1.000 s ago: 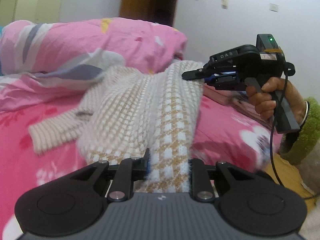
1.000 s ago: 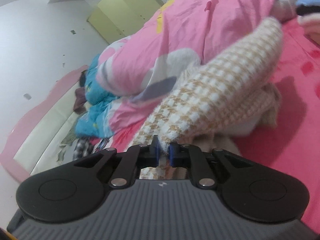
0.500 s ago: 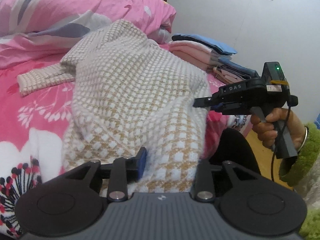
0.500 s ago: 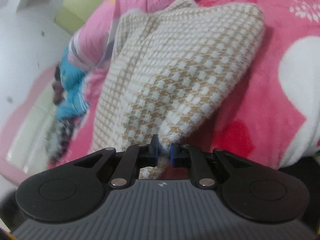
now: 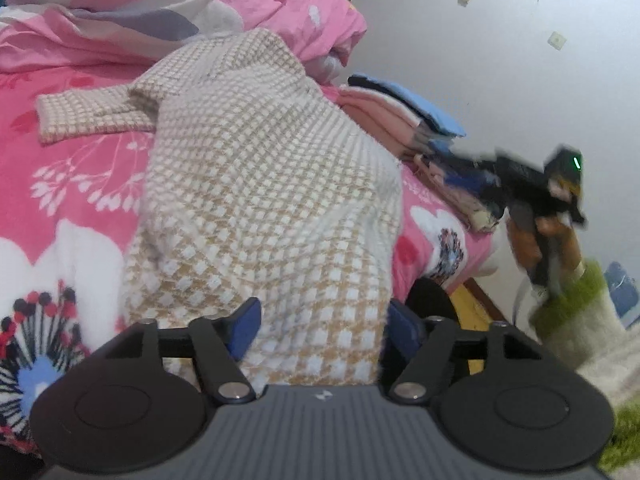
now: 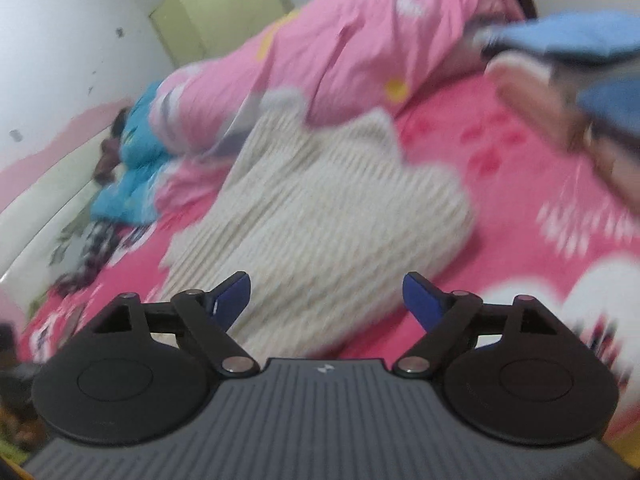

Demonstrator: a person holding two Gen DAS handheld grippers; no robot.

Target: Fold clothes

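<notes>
- Beige-and-white knit sweater [image 5: 260, 200] lies on the pink bed [image 5: 80, 184], body humped and bunched, one sleeve [image 5: 88, 116] stretched flat to the side.
- Left gripper [image 5: 320, 326]: jaws spread wide, hem between them, not pinched.
- Right gripper [image 6: 326, 300]: jaws spread, nothing held, off to the sweater's side; that view is blurred.
- Folded stack [image 5: 404, 120] sits near the bed's edge.
- Judgement: the body needs smoothing flat before any crease is made; pinch only the top layer at hem corners, both grippers level, or the thick knit will drag and bunch.
</notes>
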